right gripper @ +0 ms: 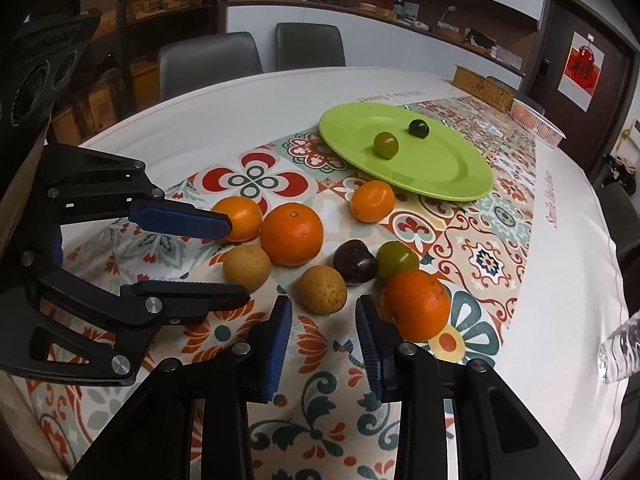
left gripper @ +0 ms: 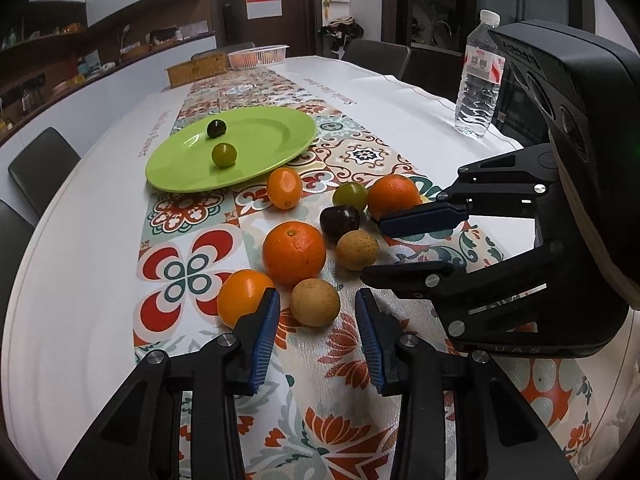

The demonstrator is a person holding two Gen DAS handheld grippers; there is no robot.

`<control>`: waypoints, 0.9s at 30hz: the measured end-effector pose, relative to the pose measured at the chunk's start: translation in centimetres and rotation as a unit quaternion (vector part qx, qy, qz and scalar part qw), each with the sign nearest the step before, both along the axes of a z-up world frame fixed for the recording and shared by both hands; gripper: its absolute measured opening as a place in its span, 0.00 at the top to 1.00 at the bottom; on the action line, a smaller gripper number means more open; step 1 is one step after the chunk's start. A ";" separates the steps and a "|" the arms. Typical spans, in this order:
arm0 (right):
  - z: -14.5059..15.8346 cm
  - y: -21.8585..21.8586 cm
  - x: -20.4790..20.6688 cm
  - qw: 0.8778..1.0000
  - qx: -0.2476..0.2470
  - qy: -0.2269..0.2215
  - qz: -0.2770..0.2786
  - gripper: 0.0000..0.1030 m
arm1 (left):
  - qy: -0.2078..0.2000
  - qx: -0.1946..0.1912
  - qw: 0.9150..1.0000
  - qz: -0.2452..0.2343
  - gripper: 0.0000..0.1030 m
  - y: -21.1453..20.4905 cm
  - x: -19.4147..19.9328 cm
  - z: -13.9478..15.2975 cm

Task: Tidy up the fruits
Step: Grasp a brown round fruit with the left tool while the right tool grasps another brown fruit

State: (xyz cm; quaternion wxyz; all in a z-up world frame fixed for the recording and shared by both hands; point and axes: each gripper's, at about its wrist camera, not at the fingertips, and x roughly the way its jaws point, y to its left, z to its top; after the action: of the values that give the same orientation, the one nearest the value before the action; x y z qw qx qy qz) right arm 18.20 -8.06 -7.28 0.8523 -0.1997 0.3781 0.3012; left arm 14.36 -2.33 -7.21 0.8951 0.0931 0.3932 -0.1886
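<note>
Two grippers hover low over loose fruit on a patterned tablecloth point(left gripper: 200, 264), each with its jaws apart and nothing pinched between the pads.

The left gripper point(left gripper: 316, 312) brackets a brown longan point(left gripper: 315, 302) at its fingertips without pressing it, its left finger just beside a small orange point(left gripper: 243, 296); the right gripper point(right gripper: 323, 316) stands the same way just short of a second longan point(right gripper: 323, 289), its right finger against a large orange point(right gripper: 416, 304). Between them lie another large orange point(left gripper: 294, 252), a dark plum point(left gripper: 340, 222), a green plum point(left gripper: 349, 196) and a kumquat-like orange fruit point(left gripper: 284, 188). Beyond, a green plate point(left gripper: 276, 136) carries one green fruit point(left gripper: 224, 155) and one dark fruit point(left gripper: 216, 128). A water bottle point(left gripper: 478, 76) stands well apart to the right.
</note>
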 end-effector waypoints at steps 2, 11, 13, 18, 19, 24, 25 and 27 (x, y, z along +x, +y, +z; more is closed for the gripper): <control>-0.1 0.1 0.2 1.000 0.000 0.002 0.000 0.67 | 0.003 -0.001 1.000 0.001 0.64 0.0 0.2 -0.2; -0.6 0.4 1.2 1.000 0.010 0.019 -0.003 0.72 | 0.016 -0.014 1.000 0.013 0.73 0.2 1.0 -0.5; -0.7 0.5 1.4 1.000 0.014 0.023 -0.006 0.72 | 0.017 -0.017 1.000 0.015 0.73 0.2 0.9 -0.5; -0.7 0.4 1.3 0.999 0.021 0.027 -0.013 0.72 | 0.018 -0.025 0.999 0.029 0.73 0.6 0.7 -0.4; -0.6 0.4 1.3 0.999 0.024 0.028 -0.015 0.72 | 0.017 -0.028 0.999 0.034 0.73 0.7 0.6 -0.3; 0.1 0.0 0.8 0.999 0.037 0.025 -0.026 0.72 | 0.011 -0.037 0.998 0.044 0.73 1.0 -0.1 0.4; 0.3 -0.1 0.7 0.998 0.040 0.025 -0.029 0.72 | 0.010 -0.040 0.998 0.045 0.73 1.1 -0.3 0.6; 0.7 -0.2 0.4 0.998 0.046 0.022 -0.033 0.72 | 0.006 -0.042 0.998 0.048 0.73 1.2 -0.6 1.0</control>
State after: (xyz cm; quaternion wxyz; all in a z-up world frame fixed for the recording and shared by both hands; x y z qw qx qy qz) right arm 18.60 -8.25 -6.53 0.8613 -0.1414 0.3893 0.2944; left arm 13.77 -1.09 -6.23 0.9040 0.0351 0.3941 -0.1619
